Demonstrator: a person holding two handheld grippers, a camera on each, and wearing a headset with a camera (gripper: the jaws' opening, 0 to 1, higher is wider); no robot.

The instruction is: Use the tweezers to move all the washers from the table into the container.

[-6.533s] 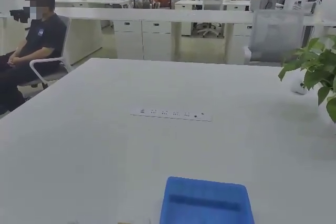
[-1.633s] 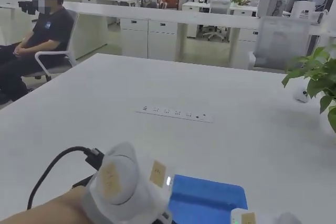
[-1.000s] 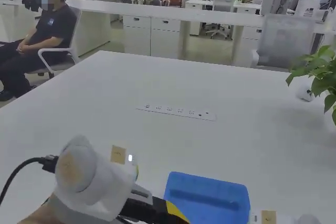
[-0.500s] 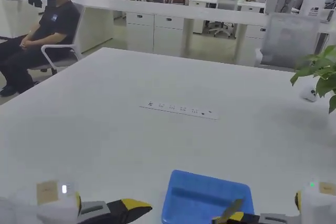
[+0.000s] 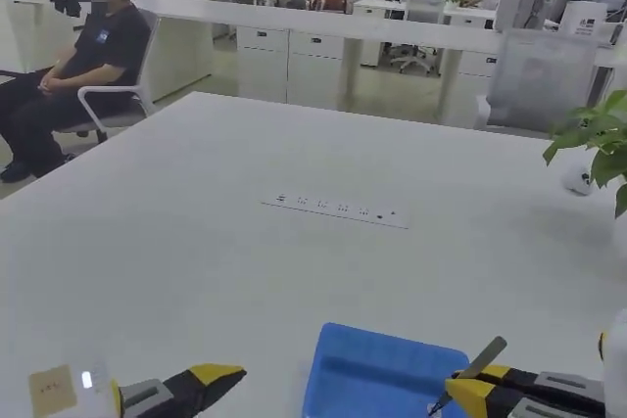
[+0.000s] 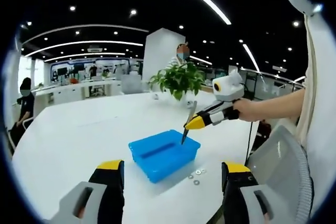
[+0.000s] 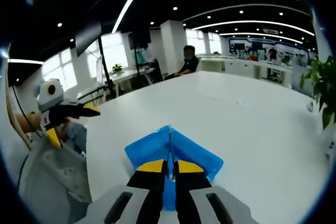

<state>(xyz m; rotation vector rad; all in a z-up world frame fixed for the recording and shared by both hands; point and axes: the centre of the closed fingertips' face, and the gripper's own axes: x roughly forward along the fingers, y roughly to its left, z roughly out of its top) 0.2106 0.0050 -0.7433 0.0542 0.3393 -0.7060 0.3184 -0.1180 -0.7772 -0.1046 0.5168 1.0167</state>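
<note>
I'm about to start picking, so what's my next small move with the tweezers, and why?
Probably lower the tweezers toward the washers. The right claw is shut on the tweezers, whose tip hangs over the blue container, while the washers lie on the table just beside it.

Container [image 6: 164,153]: blue, rectangular, open-topped, on a white table [image 6: 79,129].
Washers [image 6: 196,175]: a few small rings on the table, just beside the container's near corner.
Left gripper [image 6: 172,166]: yellow-tipped jaws wide apart, nearer than the container.
Right gripper [image 6: 193,123]: above the container's far corner, jaws clamped on tweezers [image 6: 184,135] that point down towards the container.
Plant [image 6: 178,80]: beyond the container.
</note>
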